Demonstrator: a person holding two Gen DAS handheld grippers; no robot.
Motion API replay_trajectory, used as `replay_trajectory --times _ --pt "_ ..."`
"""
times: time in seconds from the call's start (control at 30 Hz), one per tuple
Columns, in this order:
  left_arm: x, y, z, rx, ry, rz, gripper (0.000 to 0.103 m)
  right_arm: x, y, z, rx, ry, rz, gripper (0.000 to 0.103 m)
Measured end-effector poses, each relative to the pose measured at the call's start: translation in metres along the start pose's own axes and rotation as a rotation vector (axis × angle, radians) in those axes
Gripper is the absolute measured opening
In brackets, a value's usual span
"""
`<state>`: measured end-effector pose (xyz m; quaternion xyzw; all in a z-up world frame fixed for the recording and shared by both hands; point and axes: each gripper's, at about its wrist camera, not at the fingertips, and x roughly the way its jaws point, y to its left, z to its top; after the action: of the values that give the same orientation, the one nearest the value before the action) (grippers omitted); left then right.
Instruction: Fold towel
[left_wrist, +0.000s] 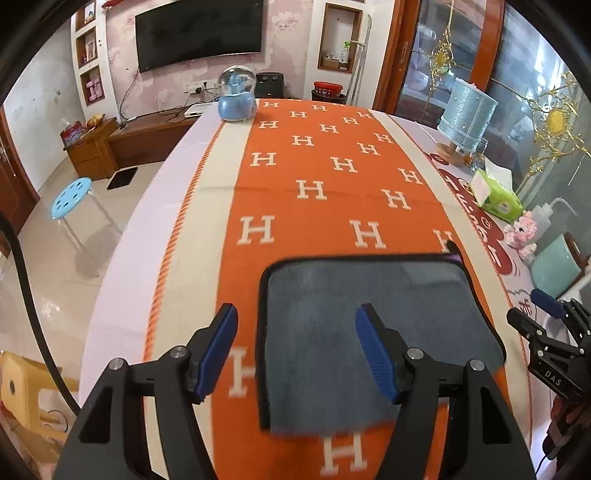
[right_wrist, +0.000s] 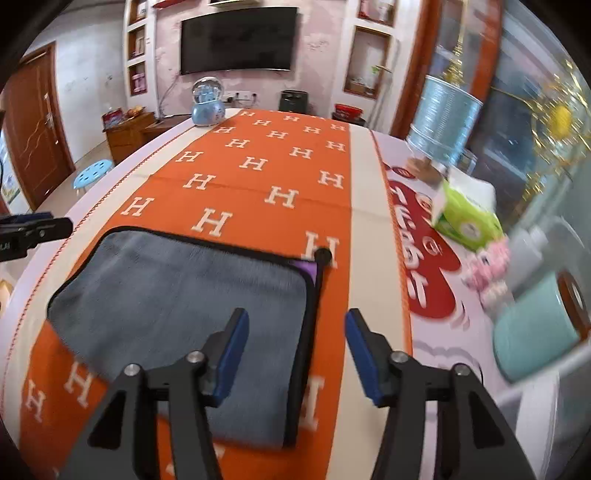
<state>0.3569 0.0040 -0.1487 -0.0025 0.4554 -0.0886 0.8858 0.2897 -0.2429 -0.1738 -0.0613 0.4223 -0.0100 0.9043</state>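
Observation:
A grey towel (left_wrist: 332, 332) with black trim lies flat on the orange H-patterned table runner (left_wrist: 314, 166); it also shows in the right wrist view (right_wrist: 166, 295). A purple tag and black loop (right_wrist: 321, 256) stick out at its far right corner. My left gripper (left_wrist: 295, 347) is open and empty, hovering over the towel's left edge. My right gripper (right_wrist: 295, 349) is open and empty, above the towel's right edge. The right gripper also shows in the left wrist view (left_wrist: 546, 325), at the right.
A blue snow globe (left_wrist: 236, 96) stands at the table's far end. A blue lamp (left_wrist: 465, 114), a green tissue box (left_wrist: 495, 192), a pink toy (left_wrist: 522, 232) and a teal cup (left_wrist: 557, 266) line the right side. A blue stool (left_wrist: 72, 197) stands on the floor at left.

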Motion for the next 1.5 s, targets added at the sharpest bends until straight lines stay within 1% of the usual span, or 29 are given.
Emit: replay_trajectory --times 0.03,0.07,0.23,0.33,0.43,0.6,0.7,0.77,0.83,0.93,0.97,1.03,1.1,1.17,1.23,1.27,1.33,1.43,1.5 --pt "-0.009 0.002 -0.006 -0.001 -0.001 0.004 0.073 -0.007 0.001 -0.005 0.007 0.002 -0.006 0.065" --pt "-0.02 0.005 -0.014 -0.001 -0.003 0.006 0.074 -0.015 0.003 -0.01 0.015 0.005 -0.012 0.068" --pt "-0.069 0.017 -0.05 -0.004 -0.009 0.024 0.075 -0.057 0.01 -0.043 0.082 0.018 -0.026 0.072" --pt "-0.098 0.027 -0.075 -0.034 -0.008 0.016 0.076 -0.084 0.015 -0.067 0.124 0.023 -0.041 0.073" --pt "-0.121 0.035 -0.098 -0.062 -0.004 0.003 0.076 -0.101 0.021 -0.09 0.164 0.043 -0.062 0.074" --pt "-0.153 0.04 -0.129 -0.063 -0.01 0.001 0.076 -0.133 0.033 -0.127 0.219 0.078 -0.082 0.08" --pt "-0.171 0.041 -0.145 -0.073 -0.012 0.002 0.077 -0.152 0.038 -0.144 0.254 0.098 -0.074 0.085" --pt "-0.18 0.039 -0.155 -0.078 0.004 0.025 0.077 -0.164 0.042 -0.153 0.257 0.11 -0.075 0.09" --pt "-0.191 0.037 -0.164 -0.079 0.012 0.025 0.077 -0.177 0.046 -0.162 0.254 0.127 -0.078 0.093" --pt "-0.209 0.031 -0.174 -0.076 0.02 0.03 0.078 -0.192 0.049 -0.168 0.25 0.148 -0.082 0.096" --pt "-0.215 0.029 -0.176 -0.07 0.02 0.031 0.079 -0.197 0.049 -0.17 0.25 0.15 -0.075 0.097" --pt "-0.227 0.022 -0.181 -0.055 0.014 0.037 0.083 -0.21 0.051 -0.171 0.254 0.153 -0.057 0.099" --pt "-0.24 0.014 -0.183 -0.033 0.002 0.032 0.083 -0.222 0.052 -0.17 0.264 0.152 -0.033 0.101" --pt "-0.252 0.003 -0.185 -0.018 0.0 0.043 0.084 -0.234 0.052 -0.167 0.279 0.149 0.006 0.102" --pt "-0.262 -0.008 -0.183 -0.017 0.01 0.053 0.085 -0.244 0.052 -0.162 0.28 0.151 0.026 0.103" --pt "-0.267 -0.012 -0.182 -0.025 0.011 0.042 0.087 -0.25 0.053 -0.159 0.277 0.148 0.027 0.103" --pt "-0.279 -0.022 -0.182 -0.035 0.0 0.015 0.092 -0.265 0.053 -0.154 0.276 0.117 0.046 0.103" --pt "-0.295 -0.04 -0.182 -0.003 -0.032 0.041 0.095 -0.284 0.057 -0.146 0.249 0.086 0.042 0.103" --pt "-0.301 -0.046 -0.181 0.0 -0.051 0.044 0.098 -0.294 0.06 -0.142 0.238 0.069 0.058 0.103"
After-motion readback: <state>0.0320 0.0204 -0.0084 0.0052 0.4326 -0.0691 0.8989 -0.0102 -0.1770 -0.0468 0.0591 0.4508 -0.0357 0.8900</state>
